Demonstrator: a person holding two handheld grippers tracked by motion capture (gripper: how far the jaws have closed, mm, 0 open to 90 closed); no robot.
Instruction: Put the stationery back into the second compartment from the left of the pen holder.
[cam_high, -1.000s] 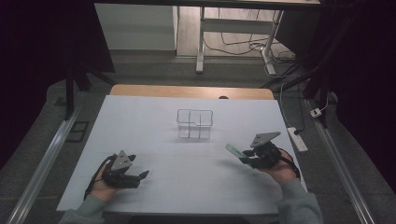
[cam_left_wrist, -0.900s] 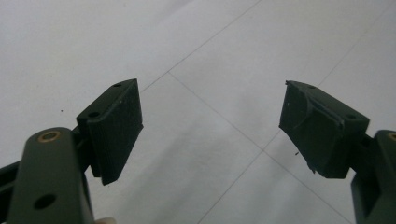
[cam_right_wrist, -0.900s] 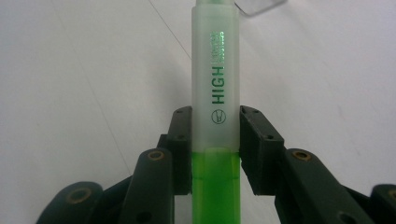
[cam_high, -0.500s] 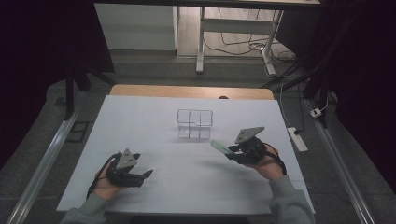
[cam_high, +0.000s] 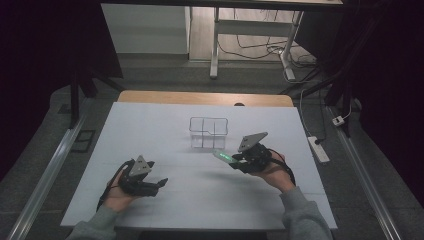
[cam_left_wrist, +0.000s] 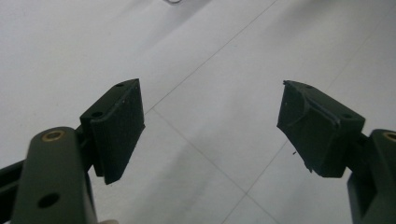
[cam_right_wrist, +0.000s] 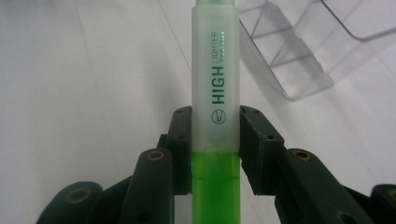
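A green highlighter (cam_right_wrist: 215, 93) with a frosted cap is clamped between the pads of my right gripper (cam_right_wrist: 215, 140) and points away along the jaws. In the high view that highlighter (cam_high: 221, 156) juts from the right gripper (cam_high: 235, 161) just in front of a clear plastic organizer (cam_high: 208, 131) with several compartments, whose corner (cam_right_wrist: 299, 56) lies ahead and to the right in the right gripper view. My left gripper (cam_high: 159, 184) rests low at the near left of the white table (cam_high: 150, 130). Its jaws stand wide apart over bare tabletop, nothing between the pads (cam_left_wrist: 119, 126).
A wooden strip (cam_high: 205, 98) borders the table's far edge. A metal rail (cam_high: 45, 180) runs along the left and a power strip (cam_high: 318, 148) lies on the floor to the right. Desk legs and cables stand beyond the table.
My right gripper has carried the highlighter leftward and slightly farther in, toward the clear organizer. The left gripper has stayed where it was.
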